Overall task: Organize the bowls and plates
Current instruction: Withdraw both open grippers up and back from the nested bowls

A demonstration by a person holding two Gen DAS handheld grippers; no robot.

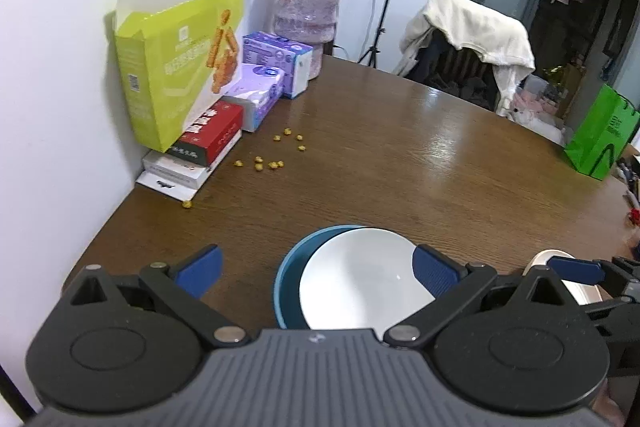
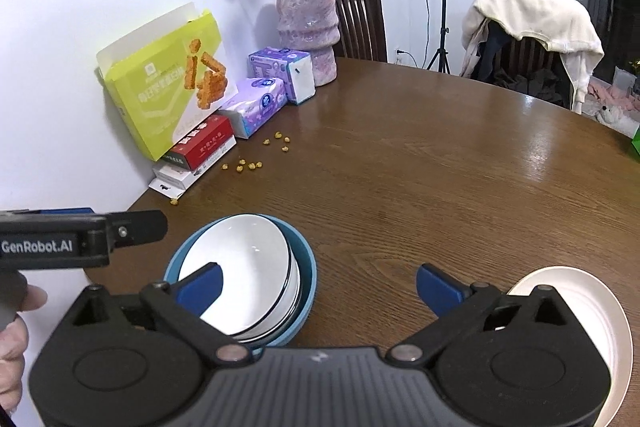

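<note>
a round wooden table (image 2: 400, 167) carries everything. near its front edge a white bowl (image 2: 248, 267) sits tilted inside a blue bowl (image 2: 306, 287), and a cream plate (image 2: 580, 303) lies well to their right. the left gripper (image 1: 320, 269) and right gripper (image 2: 318, 285) hover with jaws spread wide, pinching nothing.

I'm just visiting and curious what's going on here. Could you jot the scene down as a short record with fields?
Setting: round wooden table against a white wall
Dishes: white bowl nested in a blue bowl; white plate apart, to their right
Left tool: open, holding nothing, bowls ahead of it
Right tool: open, holding nothing, between the bowls and the plate
Clutter: small yellow bits scattered by stacked boxes
Backdrop: vase of pink roses, chair draped with a cream garment
</note>
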